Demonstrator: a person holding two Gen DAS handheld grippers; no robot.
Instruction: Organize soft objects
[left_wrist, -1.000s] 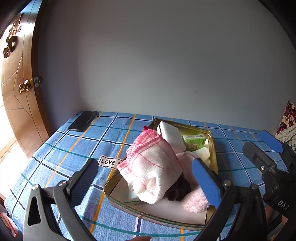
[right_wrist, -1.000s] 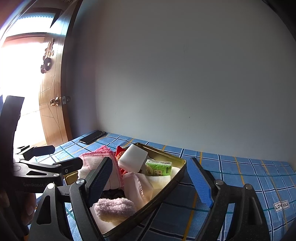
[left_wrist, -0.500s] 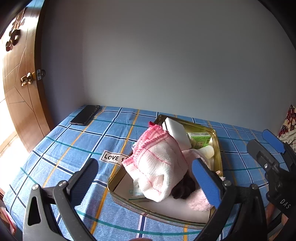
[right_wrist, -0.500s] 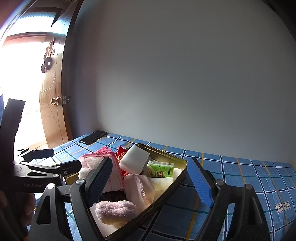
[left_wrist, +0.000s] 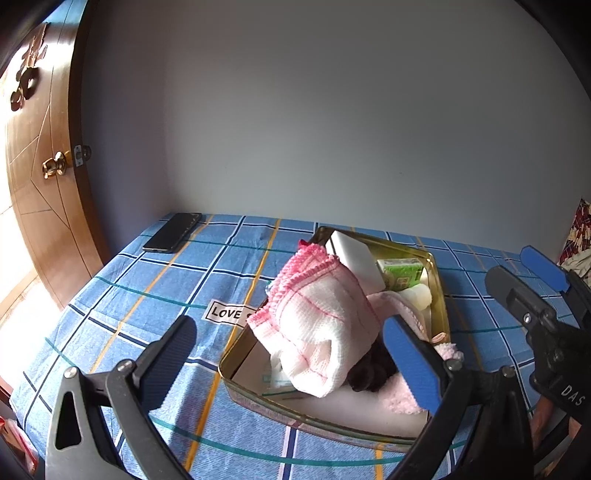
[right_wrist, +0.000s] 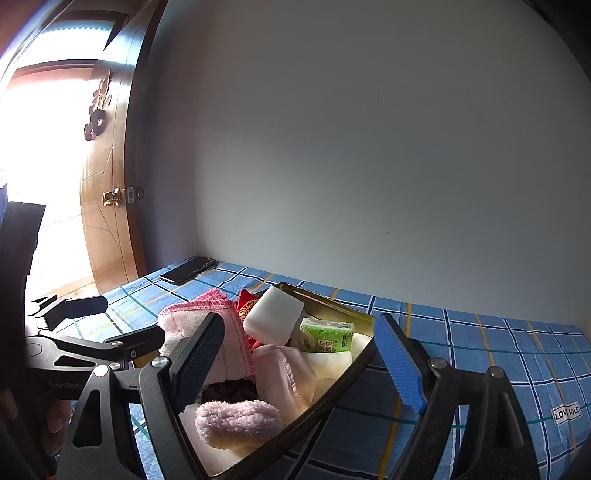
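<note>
The left wrist view looks down from close above the gold tin (left_wrist: 441, 295), facing the wall — the right wrist view sits lower, at the tin's (right_wrist: 332, 314) right side, looking leftward toward the door (right_wrist: 107, 229). Both share the tin and phone (left_wrist: 173, 232).

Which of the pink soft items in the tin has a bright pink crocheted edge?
The waffle-weave towel, piled highest at the tin's left; the others are plain fleece.

Left gripper (left_wrist: 288, 354) higher, farther back.
</note>
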